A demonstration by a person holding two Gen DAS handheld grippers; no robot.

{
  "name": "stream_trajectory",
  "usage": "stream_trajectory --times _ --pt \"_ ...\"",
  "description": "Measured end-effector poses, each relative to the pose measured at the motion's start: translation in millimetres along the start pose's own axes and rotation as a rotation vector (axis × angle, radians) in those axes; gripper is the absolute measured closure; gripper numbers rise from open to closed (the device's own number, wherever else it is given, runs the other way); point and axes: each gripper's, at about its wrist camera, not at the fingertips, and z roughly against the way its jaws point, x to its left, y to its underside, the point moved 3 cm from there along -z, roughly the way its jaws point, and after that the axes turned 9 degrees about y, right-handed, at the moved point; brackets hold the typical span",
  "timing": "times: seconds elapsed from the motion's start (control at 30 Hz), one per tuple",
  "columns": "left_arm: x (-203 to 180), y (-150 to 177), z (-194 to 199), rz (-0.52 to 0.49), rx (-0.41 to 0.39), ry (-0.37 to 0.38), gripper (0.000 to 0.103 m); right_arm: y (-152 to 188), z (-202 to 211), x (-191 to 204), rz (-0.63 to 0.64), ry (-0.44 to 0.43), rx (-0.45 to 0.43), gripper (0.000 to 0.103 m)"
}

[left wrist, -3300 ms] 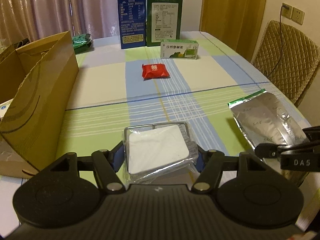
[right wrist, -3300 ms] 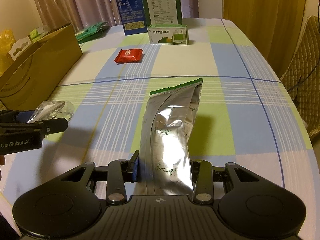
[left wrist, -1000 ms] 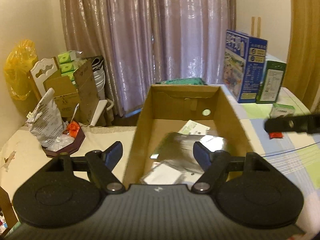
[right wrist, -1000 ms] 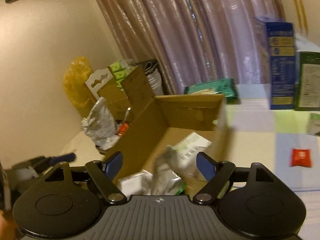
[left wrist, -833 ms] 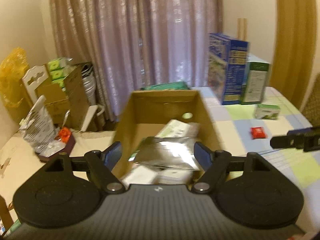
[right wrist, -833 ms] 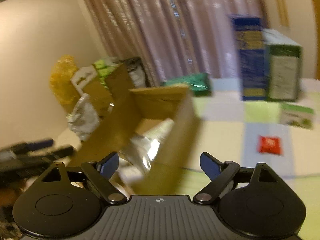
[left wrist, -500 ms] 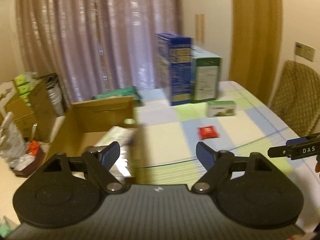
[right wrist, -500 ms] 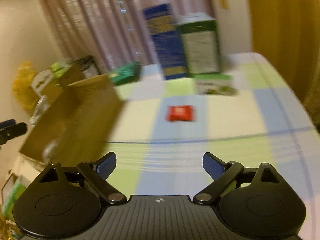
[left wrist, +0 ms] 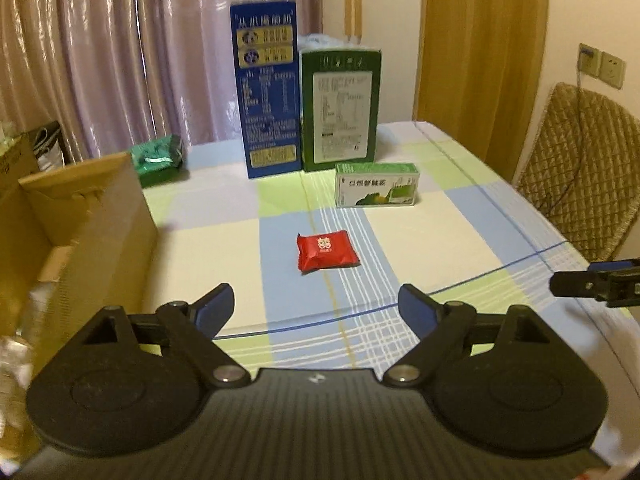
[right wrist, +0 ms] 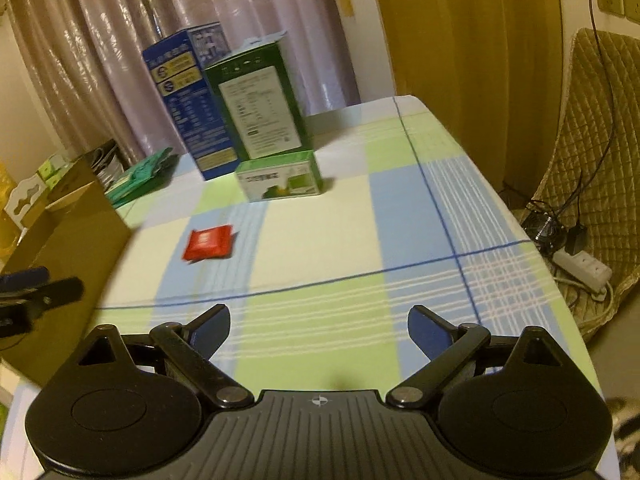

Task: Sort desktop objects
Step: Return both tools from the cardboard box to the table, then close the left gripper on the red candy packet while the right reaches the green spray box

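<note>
Red packet (left wrist: 326, 251) flat on the table (left wrist: 440, 236), long axis crosswise, dead ahead of the empty, opening left tongs (left wrist: 316, 306); the empty, wide-spread right tongs (right wrist: 319, 326) see it off to the left, so left is better placed

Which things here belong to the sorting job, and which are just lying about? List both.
Job:
- red packet
- small green-and-white box
- cardboard box
- green pouch
- tall blue carton
- tall green carton

Lying about:
- quilted chair
- curtains
- power strip
</note>
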Motion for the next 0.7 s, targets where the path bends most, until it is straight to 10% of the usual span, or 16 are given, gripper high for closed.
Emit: stream_trajectory --times 0.7 --pt "7 -23 -163 -0.05 0.08 -0.039 0.013 -69 -128 23 0.405 -0.148 -0.078 0.01"
